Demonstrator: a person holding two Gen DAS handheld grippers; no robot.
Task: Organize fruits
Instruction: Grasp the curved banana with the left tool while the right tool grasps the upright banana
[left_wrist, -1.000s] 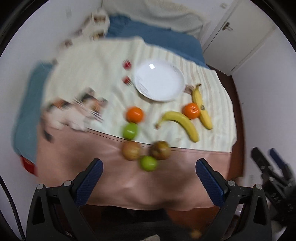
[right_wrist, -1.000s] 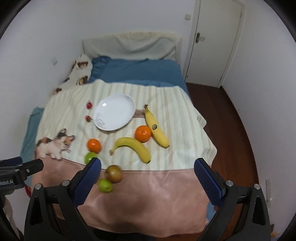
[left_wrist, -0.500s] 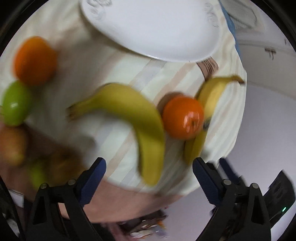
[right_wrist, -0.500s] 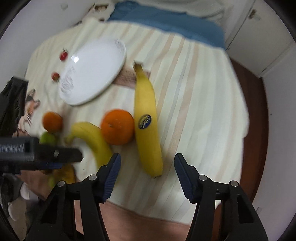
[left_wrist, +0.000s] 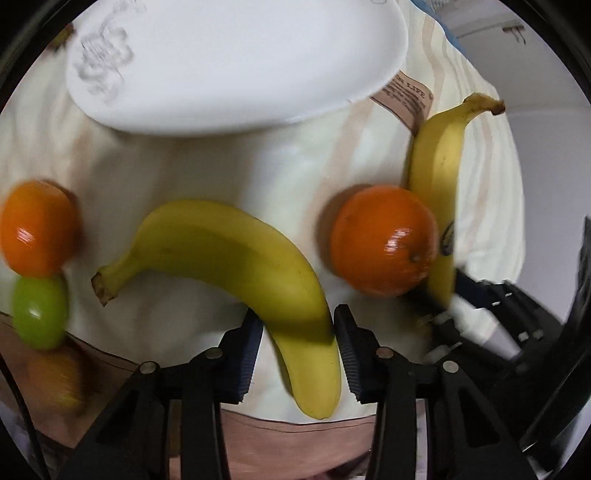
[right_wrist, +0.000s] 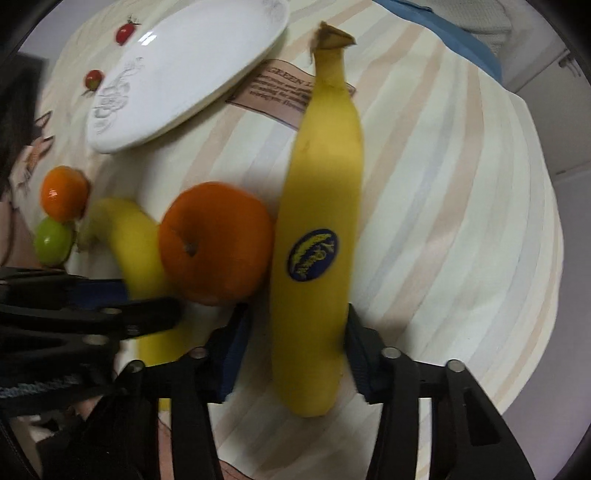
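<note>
My left gripper (left_wrist: 297, 325) straddles the lower end of a curved banana (left_wrist: 236, 258), jaws narrowed close to its sides. My right gripper (right_wrist: 295, 332) straddles a straight banana (right_wrist: 317, 229) with a blue sticker, jaws close around its lower part. An orange (left_wrist: 382, 240) lies between the two bananas and also shows in the right wrist view (right_wrist: 216, 243). A white plate (left_wrist: 229, 55) lies beyond, seen too in the right wrist view (right_wrist: 184, 70). A second orange (left_wrist: 37, 227) and a green fruit (left_wrist: 38, 312) lie at the left.
Everything lies on a striped cloth (right_wrist: 461, 184) over a bed. Two small red fruits (right_wrist: 125, 33) lie past the plate. A brownish fruit (left_wrist: 55, 376) lies blurred at the lower left. The right gripper shows at the left wrist view's right edge (left_wrist: 498, 321).
Both grippers have come down from well above the bed to the fruit. The jaws of each have narrowed from wide open to either side of a banana.
</note>
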